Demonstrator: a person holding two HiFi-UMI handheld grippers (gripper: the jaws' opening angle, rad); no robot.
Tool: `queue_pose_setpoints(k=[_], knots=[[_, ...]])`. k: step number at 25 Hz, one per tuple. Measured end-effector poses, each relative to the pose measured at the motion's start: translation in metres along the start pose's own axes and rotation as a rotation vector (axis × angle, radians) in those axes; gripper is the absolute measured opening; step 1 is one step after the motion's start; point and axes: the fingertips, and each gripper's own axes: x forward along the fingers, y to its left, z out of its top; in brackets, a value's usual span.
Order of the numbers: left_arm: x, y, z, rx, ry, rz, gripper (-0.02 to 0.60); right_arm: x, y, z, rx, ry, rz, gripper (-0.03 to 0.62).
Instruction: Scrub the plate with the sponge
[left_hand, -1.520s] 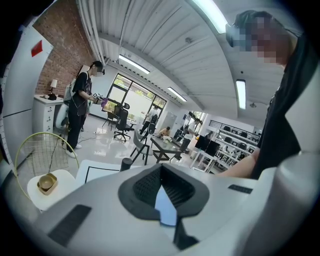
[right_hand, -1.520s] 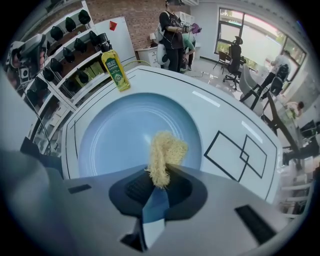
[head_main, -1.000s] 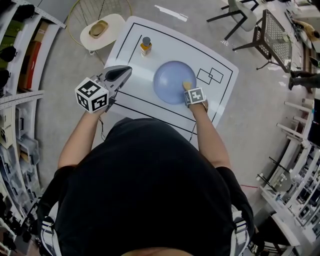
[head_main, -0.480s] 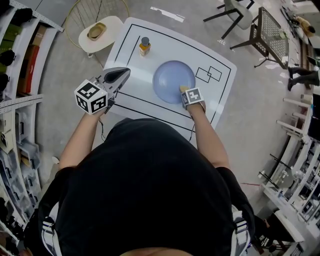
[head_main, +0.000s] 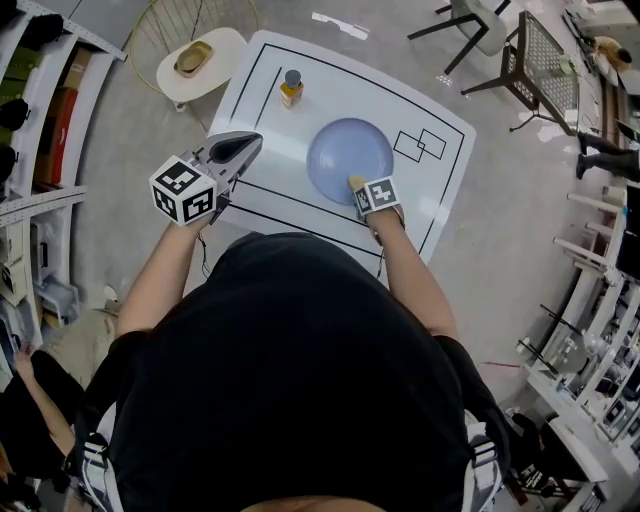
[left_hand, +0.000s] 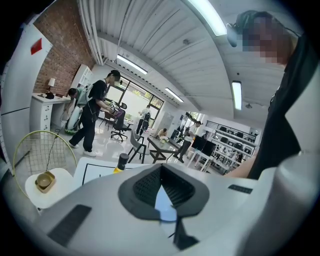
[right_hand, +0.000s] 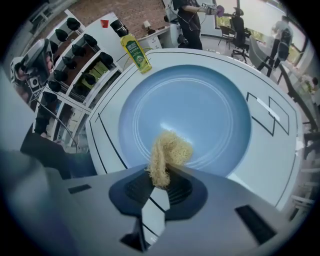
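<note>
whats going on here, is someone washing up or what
A person holds a gripper in each hand over a white table. The right gripper is shut on a yellow sponge and has it at the near side of a blue plate, apparently against the surface, so the scrubbing looks under way. The left gripper is shut, empty, and held off to the left. A soap bottle stands at the far corner.

Blue plate (head_main: 345, 150), straw-yellow sponge (right_hand: 168, 151), yellow bottle (right_hand: 136, 53), apparently dark-capped
</note>
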Motion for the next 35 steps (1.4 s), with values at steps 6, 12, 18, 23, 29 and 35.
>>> queue_pose_setpoints(k=[6, 12, 18, 23, 29, 35], knots=[[-0.001, 0.000, -0.001, 0.004, 0.001, -0.003, 0.009, 0.005, 0.019, 0.001, 0.001, 0.009, 0.048, 0.046], [-0.004, 0.002, -0.007, -0.002, 0.013, -0.002, 0.009, 0.012, 0.035, 0.006, -0.008, 0.019, 0.087, 0.046], [-0.007, 0.007, -0.006, 0.000, 0.017, 0.001, 0.009, 0.018, 0.053, 0.011, -0.043, 0.035, 0.113, 0.046], [-0.008, 0.010, -0.007, 0.002, 0.022, -0.001, 0.009, 0.022, 0.064, 0.020, -0.076, 0.043, 0.135, 0.046], [-0.010, 0.020, -0.008, -0.004, 0.031, 0.003, 0.009, 0.030, 0.075, 0.036, -0.084, 0.047, 0.168, 0.046], [-0.012, 0.029, -0.007, -0.008, 0.033, 0.009, 0.009, 0.034, 0.083, 0.057, -0.103, 0.034, 0.202, 0.046]])
